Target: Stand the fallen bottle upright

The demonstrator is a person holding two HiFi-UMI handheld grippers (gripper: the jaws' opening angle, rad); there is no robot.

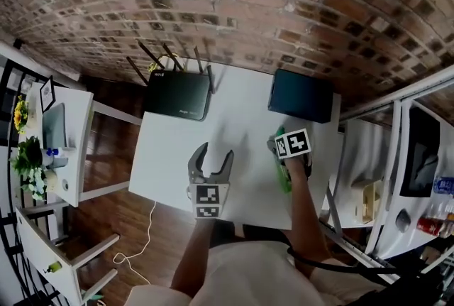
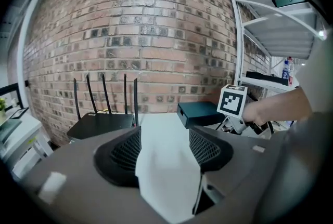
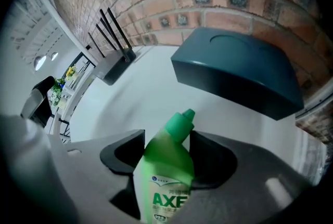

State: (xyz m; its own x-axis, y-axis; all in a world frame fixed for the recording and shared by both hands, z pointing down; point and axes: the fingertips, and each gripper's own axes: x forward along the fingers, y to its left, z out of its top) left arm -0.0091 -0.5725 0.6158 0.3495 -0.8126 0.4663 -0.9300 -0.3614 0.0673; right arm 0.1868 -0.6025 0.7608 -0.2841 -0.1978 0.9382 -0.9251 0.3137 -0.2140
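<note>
A green bottle (image 1: 285, 175) with a green cap lies on its side near the right edge of the white table (image 1: 170, 155). My right gripper (image 1: 282, 157) points steeply down over it. In the right gripper view the bottle (image 3: 164, 166) fills the gap between both jaws, its cap pointing away toward the wall, and the right gripper (image 3: 166, 151) is shut on its shoulder. My left gripper (image 1: 211, 157) hovers over the table's middle, apart from the bottle. The left gripper (image 2: 164, 147) stands open with only bare tabletop between its jaws.
A black router (image 1: 177, 95) with antennas sits at the back left of the table, a dark teal box (image 1: 301, 95) at the back right, just beyond the bottle. A brick wall runs behind. A white shelf unit (image 1: 383, 184) stands to the right, a side table with plants (image 1: 28, 155) to the left.
</note>
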